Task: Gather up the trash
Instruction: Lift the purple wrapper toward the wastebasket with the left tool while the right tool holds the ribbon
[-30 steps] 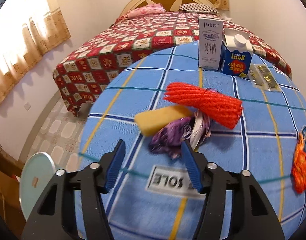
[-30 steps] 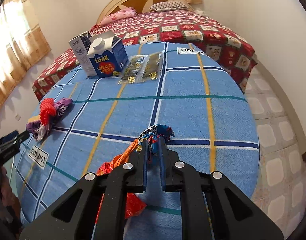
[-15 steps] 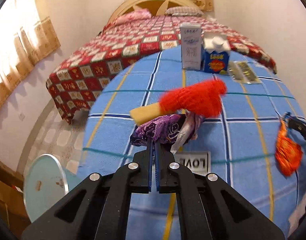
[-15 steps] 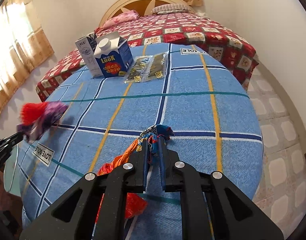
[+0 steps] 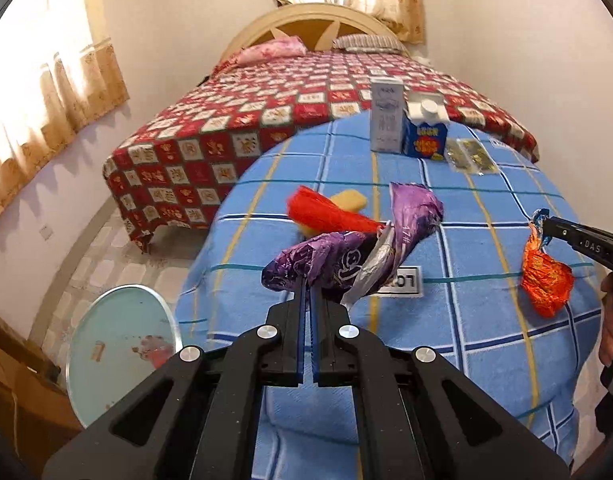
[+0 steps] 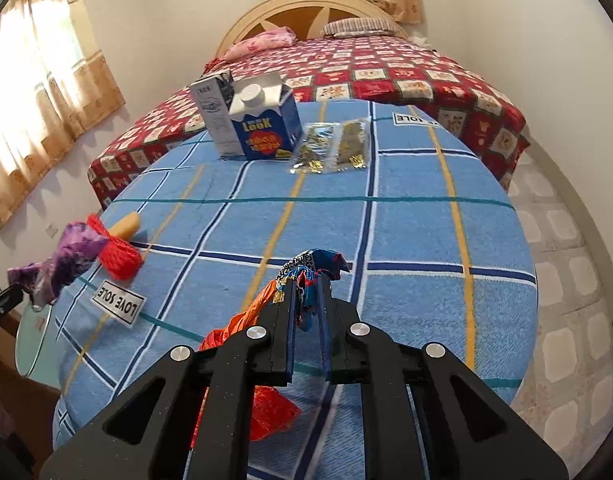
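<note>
Bedroom setup, with a round table under a blue checked cloth and a red patchwork bed behind it. My left gripper has its fingers pinched fully together on a crumpled purple wrapper, which hangs off the table just past the fingertips. Right beyond that wrapper, a red mesh sleeve and a yellow sponge sit on the cloth. My right gripper has its fingers nearly closed on an orange and blue wrapper, clamped at the tips with the orange end trailing down to the left of the fingers. Far ahead of both sets of fingers, two cartons stand upright, with some clear foil packets flat beside them.
</note>
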Motion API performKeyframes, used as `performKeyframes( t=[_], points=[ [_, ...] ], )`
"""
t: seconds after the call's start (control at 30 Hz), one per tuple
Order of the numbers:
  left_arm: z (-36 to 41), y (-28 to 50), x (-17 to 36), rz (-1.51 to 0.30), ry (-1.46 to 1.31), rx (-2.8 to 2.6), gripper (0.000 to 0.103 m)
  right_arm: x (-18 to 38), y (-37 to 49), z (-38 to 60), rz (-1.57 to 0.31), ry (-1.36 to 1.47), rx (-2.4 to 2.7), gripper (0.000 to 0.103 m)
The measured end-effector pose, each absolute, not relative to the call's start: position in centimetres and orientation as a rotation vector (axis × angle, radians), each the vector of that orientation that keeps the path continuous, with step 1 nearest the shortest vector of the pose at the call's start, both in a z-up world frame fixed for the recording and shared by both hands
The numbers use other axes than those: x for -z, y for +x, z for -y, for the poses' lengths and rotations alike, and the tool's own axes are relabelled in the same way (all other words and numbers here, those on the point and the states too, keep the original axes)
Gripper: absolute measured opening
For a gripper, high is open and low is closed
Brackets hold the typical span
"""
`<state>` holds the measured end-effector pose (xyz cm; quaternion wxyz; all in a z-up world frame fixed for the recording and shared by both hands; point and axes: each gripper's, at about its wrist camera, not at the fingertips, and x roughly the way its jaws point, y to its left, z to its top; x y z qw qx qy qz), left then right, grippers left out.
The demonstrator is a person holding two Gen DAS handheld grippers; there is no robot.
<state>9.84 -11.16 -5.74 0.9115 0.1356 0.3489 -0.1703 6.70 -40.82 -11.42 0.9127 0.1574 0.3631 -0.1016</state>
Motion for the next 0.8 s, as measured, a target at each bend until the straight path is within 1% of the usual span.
performKeyframes(
  t=[0.33,0.8],
  points=[
    [4.1,9.8,4.9,-0.699,0.265,0.186,0.001,10.5,8.2,36.9,-0.739,0.294,0.124,0.011],
    [-4.2,10.2,5.7,-0.727,0.256,0.016,0.001,9.0,11.6,28.3,-0.744,0.198,-0.019,0.011]
  ],
)
